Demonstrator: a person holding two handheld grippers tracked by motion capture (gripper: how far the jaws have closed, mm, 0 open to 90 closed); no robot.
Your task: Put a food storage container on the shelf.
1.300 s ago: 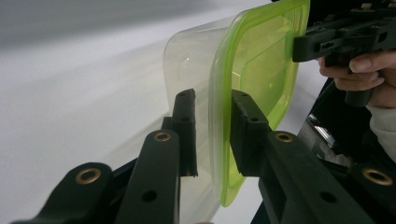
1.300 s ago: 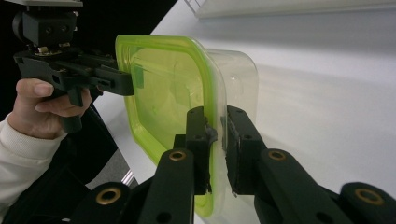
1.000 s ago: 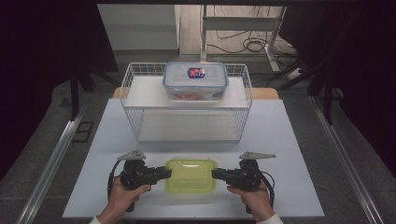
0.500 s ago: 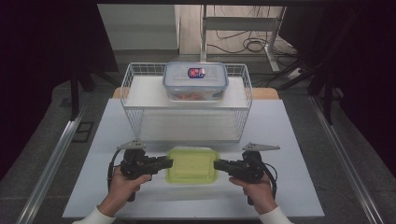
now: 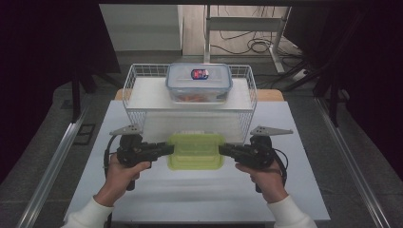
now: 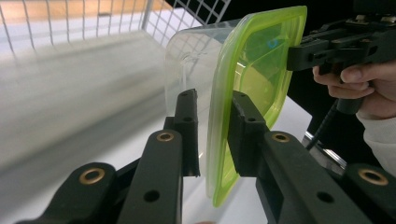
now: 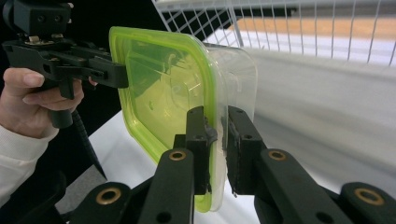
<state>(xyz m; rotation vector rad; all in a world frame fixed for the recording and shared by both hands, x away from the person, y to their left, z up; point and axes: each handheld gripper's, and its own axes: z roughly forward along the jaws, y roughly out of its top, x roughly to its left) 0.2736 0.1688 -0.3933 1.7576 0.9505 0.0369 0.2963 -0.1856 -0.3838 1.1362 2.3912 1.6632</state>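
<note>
The left gripper (image 5: 164, 150) and right gripper (image 5: 228, 151) each clamp an end rim of the green-lidded clear container (image 5: 196, 151), held before the wire basket (image 5: 190, 97)

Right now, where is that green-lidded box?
In the high view the green-lidded box sits centre front, held between the left hand-held gripper and right hand-held gripper, just before the wire basket.
</note>
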